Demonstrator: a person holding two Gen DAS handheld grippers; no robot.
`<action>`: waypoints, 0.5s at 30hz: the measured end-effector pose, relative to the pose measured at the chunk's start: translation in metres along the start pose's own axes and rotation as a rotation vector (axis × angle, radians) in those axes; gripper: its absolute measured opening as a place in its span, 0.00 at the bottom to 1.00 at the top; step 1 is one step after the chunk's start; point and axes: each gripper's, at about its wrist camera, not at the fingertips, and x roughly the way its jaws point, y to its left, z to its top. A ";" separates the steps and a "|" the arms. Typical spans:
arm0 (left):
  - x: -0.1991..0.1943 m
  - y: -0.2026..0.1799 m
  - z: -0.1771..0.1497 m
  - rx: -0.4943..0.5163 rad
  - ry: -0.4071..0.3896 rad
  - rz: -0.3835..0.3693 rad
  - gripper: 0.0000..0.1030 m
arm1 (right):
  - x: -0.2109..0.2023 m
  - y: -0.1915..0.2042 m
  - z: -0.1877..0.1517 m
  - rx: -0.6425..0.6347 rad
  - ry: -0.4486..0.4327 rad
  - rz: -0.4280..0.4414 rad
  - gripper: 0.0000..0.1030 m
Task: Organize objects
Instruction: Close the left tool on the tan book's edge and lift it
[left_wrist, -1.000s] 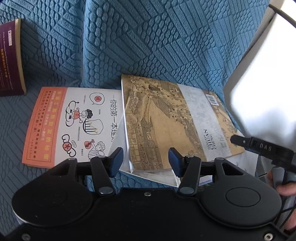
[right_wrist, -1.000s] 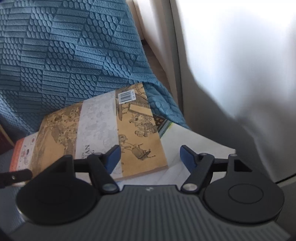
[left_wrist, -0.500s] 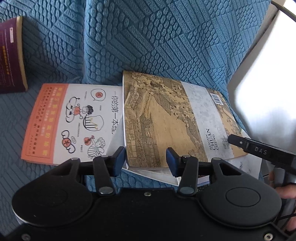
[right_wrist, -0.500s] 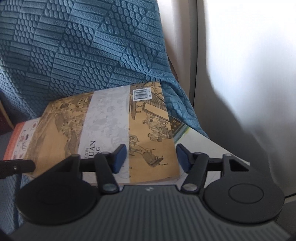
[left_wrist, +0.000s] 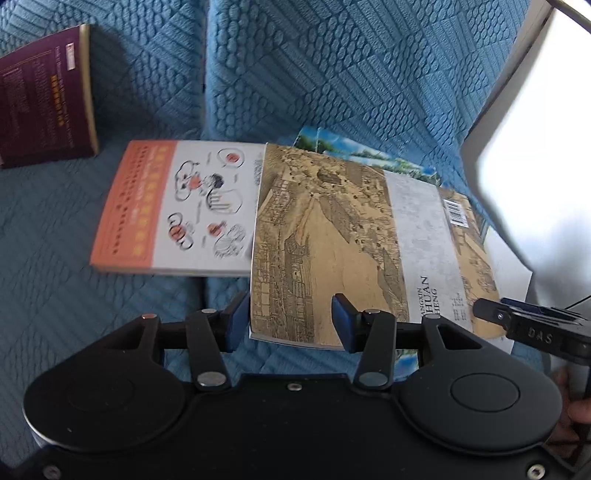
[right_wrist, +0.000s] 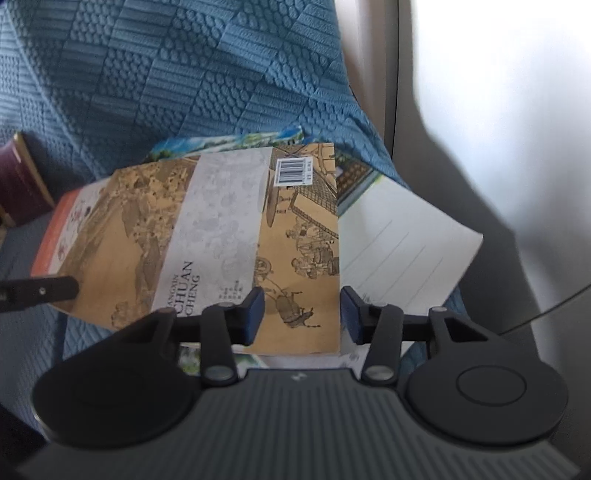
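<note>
I have the left gripper (left_wrist: 289, 320) over the near left corner of the tan book (left_wrist: 351, 240). Its jaws have just been closing and stand half apart, gripping nothing: one pad sits at the book's left edge, the other above its cover. My right gripper (right_wrist: 301, 314) straddles the book's near right corner the same way, jaws just narrowed and released. The book lies flat on the blue quilted cover (left_wrist: 332, 74). An orange-and-white book (left_wrist: 166, 210) pokes out from under its left side, picture cards (left_wrist: 354, 151) from under its far edge, and a lined card (right_wrist: 399, 251) from its right. A maroon book (left_wrist: 40, 99) lies well to its far left.
</note>
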 end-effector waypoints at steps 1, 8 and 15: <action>-0.001 0.001 -0.001 -0.004 0.005 -0.001 0.43 | -0.002 0.001 -0.003 -0.005 0.003 -0.002 0.47; -0.009 0.012 -0.016 -0.049 0.046 -0.026 0.43 | -0.019 -0.003 -0.015 0.008 0.015 -0.004 0.46; -0.004 0.031 -0.015 -0.101 0.070 -0.058 0.44 | -0.022 -0.008 -0.012 0.003 0.006 -0.060 0.40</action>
